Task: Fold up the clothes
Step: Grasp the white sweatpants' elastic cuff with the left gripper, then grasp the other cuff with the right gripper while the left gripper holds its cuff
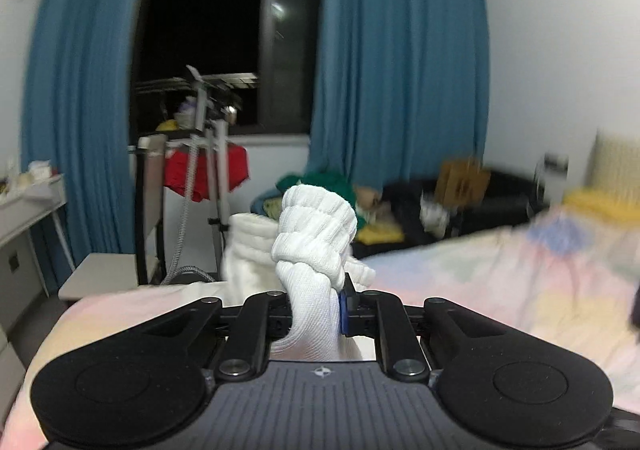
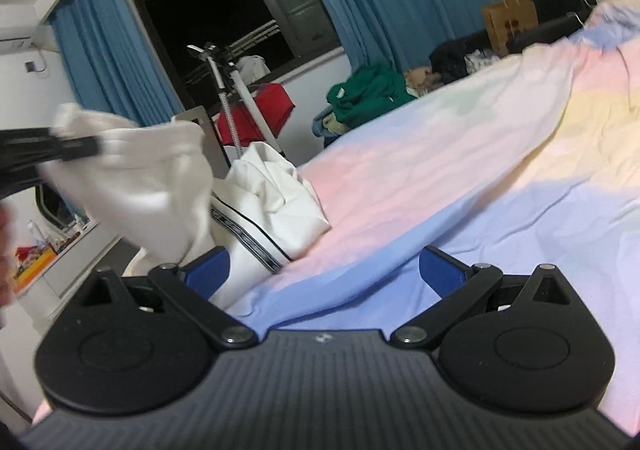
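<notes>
Night shows black through a large window [image 1: 208,38] flanked by long blue curtains [image 1: 400,58], white walls [image 1: 560,50] behind a pastel-sheeted bed [image 2: 460,170].

The left gripper [image 1: 316,310] was clamped on a bunched edge of the garment [image 1: 316,234], which rose above its jaws, over the near end of the bed [image 1: 500,282]. In the right wrist view the right gripper [image 2: 324,274] hung with jaws wide apart just above the bedsheet [image 2: 440,178], the rest of the garment heaped on the bed to its left. Beyond the bed's far edge stood a drying rack [image 1: 208,138] before the window [image 1: 200,34], curtains [image 1: 400,70] at either side, and a pile of clothes [image 2: 368,90] lay right of the rack.
</notes>
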`<move>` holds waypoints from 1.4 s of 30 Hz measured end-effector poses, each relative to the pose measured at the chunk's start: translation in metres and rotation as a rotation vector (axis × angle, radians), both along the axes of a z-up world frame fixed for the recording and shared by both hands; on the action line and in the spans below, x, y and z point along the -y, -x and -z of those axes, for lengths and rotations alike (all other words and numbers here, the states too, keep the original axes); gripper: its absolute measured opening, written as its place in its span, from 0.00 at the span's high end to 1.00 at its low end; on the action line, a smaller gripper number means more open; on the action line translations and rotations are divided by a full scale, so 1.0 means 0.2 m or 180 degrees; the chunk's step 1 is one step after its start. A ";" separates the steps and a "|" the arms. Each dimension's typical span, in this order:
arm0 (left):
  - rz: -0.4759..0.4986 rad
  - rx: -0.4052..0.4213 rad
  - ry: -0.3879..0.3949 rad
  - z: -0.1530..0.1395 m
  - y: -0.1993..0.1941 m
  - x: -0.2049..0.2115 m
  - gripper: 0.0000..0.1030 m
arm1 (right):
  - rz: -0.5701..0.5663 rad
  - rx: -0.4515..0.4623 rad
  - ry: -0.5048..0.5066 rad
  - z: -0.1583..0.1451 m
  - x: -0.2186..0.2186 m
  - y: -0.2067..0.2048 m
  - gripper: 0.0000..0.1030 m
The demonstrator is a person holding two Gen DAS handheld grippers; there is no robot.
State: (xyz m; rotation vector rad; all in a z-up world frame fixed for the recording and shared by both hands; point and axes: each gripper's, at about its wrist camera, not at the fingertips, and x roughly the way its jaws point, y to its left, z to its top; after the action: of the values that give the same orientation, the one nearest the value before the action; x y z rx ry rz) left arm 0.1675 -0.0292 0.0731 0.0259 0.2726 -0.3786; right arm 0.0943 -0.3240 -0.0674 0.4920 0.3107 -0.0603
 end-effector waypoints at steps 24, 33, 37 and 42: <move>-0.0852 -0.1448 0.1816 0.63 0.36 -1.09 0.74 | -0.1462 -0.0398 0.0468 -0.39 -0.64 -0.40 0.03; -0.0855 -0.1573 0.2053 0.74 0.34 -1.19 0.66 | -0.2226 -0.1191 0.1573 -0.42 -1.48 -1.10 0.06; -0.0864 -0.1627 0.2068 0.77 0.31 -1.18 0.66 | -0.2285 -0.1663 0.2266 -0.25 -1.73 -1.27 0.35; -0.0795 -0.1632 0.2097 0.79 0.30 -1.19 0.66 | -0.2287 -0.1794 0.2486 -0.15 -1.74 -1.22 0.62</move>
State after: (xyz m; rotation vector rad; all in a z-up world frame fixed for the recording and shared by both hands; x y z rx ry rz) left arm 0.1076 0.2083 -0.0855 -0.7549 0.6382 -0.2060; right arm 0.3391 0.0233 -0.0369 -0.4457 0.9512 0.3764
